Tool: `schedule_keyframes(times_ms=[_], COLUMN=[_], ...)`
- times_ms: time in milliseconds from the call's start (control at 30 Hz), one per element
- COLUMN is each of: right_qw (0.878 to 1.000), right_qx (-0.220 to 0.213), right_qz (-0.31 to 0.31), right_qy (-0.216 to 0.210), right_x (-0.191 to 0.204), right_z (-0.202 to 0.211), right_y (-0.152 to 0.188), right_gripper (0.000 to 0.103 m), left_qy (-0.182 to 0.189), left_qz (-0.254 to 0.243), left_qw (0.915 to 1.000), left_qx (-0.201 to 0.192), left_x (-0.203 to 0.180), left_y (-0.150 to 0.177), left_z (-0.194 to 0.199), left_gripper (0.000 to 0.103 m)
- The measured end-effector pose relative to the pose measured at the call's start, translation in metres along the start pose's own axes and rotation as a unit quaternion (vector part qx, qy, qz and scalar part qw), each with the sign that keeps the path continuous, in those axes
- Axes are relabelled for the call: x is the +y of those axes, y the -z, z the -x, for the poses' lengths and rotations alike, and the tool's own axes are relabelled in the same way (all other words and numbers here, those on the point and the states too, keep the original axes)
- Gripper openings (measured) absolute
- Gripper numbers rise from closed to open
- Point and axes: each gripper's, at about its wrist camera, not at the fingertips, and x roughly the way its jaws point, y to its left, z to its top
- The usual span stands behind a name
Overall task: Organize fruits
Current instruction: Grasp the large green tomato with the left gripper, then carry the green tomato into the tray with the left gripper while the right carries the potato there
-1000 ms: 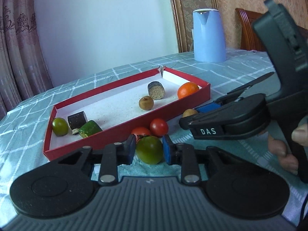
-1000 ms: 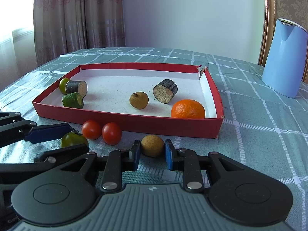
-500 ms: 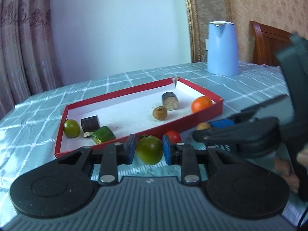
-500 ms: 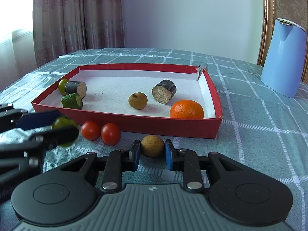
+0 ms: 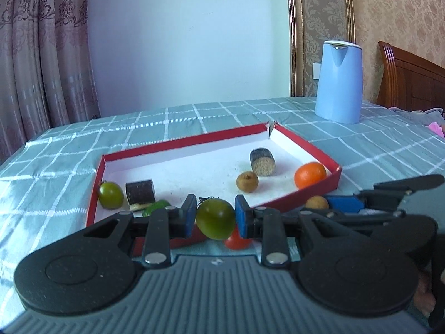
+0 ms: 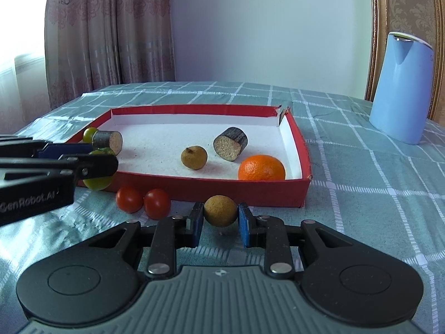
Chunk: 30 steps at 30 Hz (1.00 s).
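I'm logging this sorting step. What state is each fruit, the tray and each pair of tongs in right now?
Left tongs: shut on green tomato.
Green tomato: gripped, off the table, at the tray's near wall.
Right tongs: around brown longan, contact unclear.
Brown longan: on the cloth outside the tray.
Red cherry tomatoes: two, outside.
Red tray: open.
Orange: inside the tray.

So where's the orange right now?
The orange sits inside the red tray, in its near right corner in the right wrist view, beside a brown longan and a cut dark cylinder.
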Motion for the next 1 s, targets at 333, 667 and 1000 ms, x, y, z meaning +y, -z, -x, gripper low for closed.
schedule_keyframes(times_ms=[333, 667, 1000], right_qw=[1.000, 1.000, 1.000], right_qx=[-0.004, -0.002, 0.002], right_qz=[-0.002, -0.005, -0.007], right_qy=[0.001, 0.001, -0.010], right_x=[0.000, 0.000, 0.001], right_z=[0.002, 0.002, 0.001], right_y=[0.000, 0.000, 0.000], right_gripper=[0.026, 0.026, 0.026], left_qy=[-0.005, -0.046, -0.095], left_qz=[0.002, 0.027, 0.041], left_qw=[1.0000, 0.9983, 0.9923], left_qx=[-0.004, 0.023, 0.067], left_x=[0.001, 0.016, 0.033], left_y=[-0.010, -0.032, -0.036], left_z=[-0.009, -0.059, -0.110], left_gripper=[0.027, 0.027, 0.028])
